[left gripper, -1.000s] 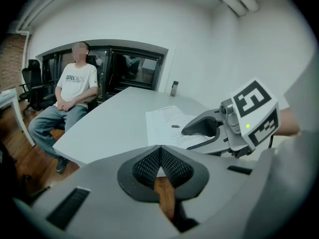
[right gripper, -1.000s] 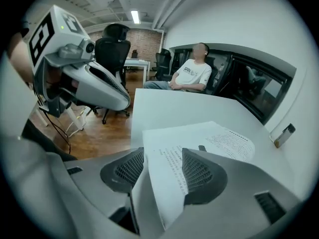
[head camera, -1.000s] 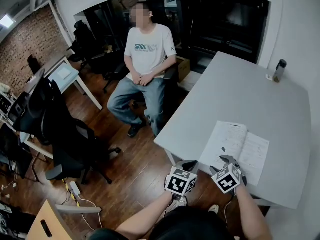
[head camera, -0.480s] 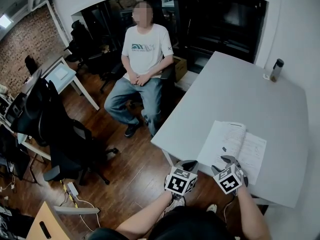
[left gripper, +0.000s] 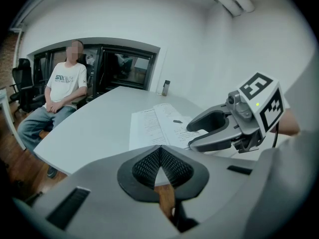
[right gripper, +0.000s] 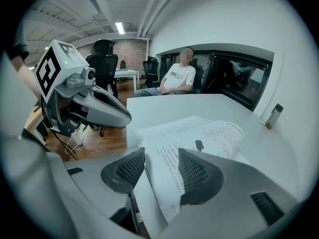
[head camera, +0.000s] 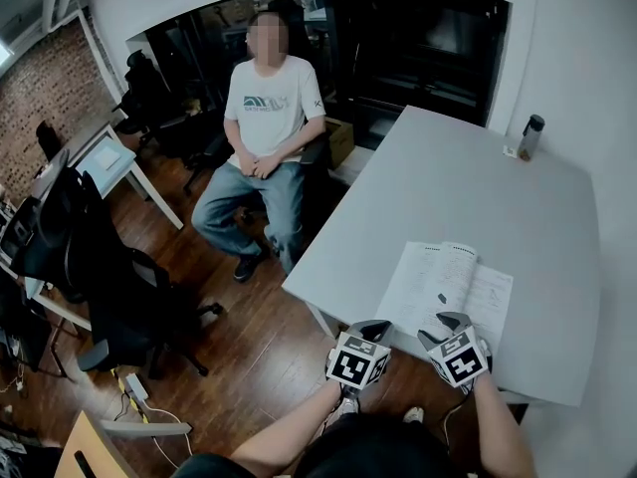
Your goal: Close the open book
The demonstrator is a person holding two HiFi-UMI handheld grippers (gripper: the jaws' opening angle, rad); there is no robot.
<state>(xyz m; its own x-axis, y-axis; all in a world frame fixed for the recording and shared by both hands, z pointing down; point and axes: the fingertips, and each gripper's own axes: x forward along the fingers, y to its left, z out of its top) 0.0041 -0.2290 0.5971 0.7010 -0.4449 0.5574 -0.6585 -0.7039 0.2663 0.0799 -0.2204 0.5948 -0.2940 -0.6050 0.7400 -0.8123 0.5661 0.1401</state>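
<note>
Book lay open on the counter, closing not begun; right gripper jaws gaped at its edge, left gripper jaws together, empty.

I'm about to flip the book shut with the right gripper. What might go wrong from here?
1. A small dark object lies on the open book; closing over it may trap it or flick it off.
2. The book sits near the table edge, and the left gripper is shut, off the table, so a push may slide the book.
3. The right gripper, fingers open, may catch one sheet and crease it.
</note>
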